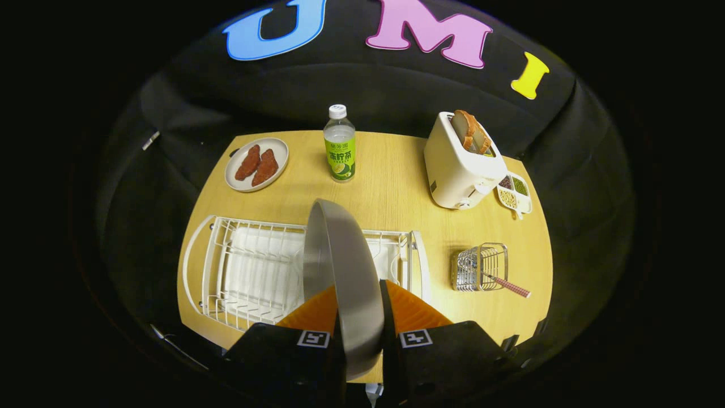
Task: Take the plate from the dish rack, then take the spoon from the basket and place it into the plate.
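Grey plate (345,266): on edge, clamped between the jaws of the gripper (359,317), raised above the white dish rack (249,266).
Done: plate looks clear of the rack.
Left: set plate on the tabletop (396,187); then fetch the spoon (507,285) from the wire basket (481,266), beyond the jaws, to the right.

At the far edge of your worktop (391,187), upper middle of the frame, a capped bottle (340,144) with a green label stands upright. To its left you have a small oval dish (235,181) holding two reddish-brown pieces (257,164) side by side. In the upper right, a pale toaster (459,164) has bread slices (470,131) sticking out of its slot, and a divided tray (515,192) of beans sits just beside it.
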A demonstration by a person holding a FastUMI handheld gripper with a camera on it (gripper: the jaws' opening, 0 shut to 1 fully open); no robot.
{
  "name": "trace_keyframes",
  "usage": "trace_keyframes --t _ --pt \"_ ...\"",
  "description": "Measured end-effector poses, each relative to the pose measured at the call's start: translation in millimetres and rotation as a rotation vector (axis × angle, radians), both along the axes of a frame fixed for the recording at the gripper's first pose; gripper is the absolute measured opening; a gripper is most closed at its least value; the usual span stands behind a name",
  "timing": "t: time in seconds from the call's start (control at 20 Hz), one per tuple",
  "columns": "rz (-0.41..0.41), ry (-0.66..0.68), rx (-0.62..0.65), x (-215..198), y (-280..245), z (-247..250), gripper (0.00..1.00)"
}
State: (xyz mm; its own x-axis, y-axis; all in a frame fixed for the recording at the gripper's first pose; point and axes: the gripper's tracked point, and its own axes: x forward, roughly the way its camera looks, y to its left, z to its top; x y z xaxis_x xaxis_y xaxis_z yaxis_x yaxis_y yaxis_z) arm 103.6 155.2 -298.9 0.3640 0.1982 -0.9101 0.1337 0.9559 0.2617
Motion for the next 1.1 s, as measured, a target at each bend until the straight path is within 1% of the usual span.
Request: trace_keyframes --t 0.15,0.25,0.55,0.8,0.95,1.1 --pt "-0.013 -0.040 0.173 -24.0 -4.9 17.9 0.30" --pt "0.001 -0.058 0.270 -47.5 -10.1 28.3 0.30" --pt "-0.003 -0.057 0.389 -132.6 -49.2 29.6 0.30" --pt "-0.105 -0.003 0.514 -208.0 -93.3 17.0 0.30" --pt "-0.170 0.044 0.524 -248.1 -126.4 -14.3 0.30" --pt "-0.245 0.083 0.513 -273.2 -154.3 -53.0 0.30"
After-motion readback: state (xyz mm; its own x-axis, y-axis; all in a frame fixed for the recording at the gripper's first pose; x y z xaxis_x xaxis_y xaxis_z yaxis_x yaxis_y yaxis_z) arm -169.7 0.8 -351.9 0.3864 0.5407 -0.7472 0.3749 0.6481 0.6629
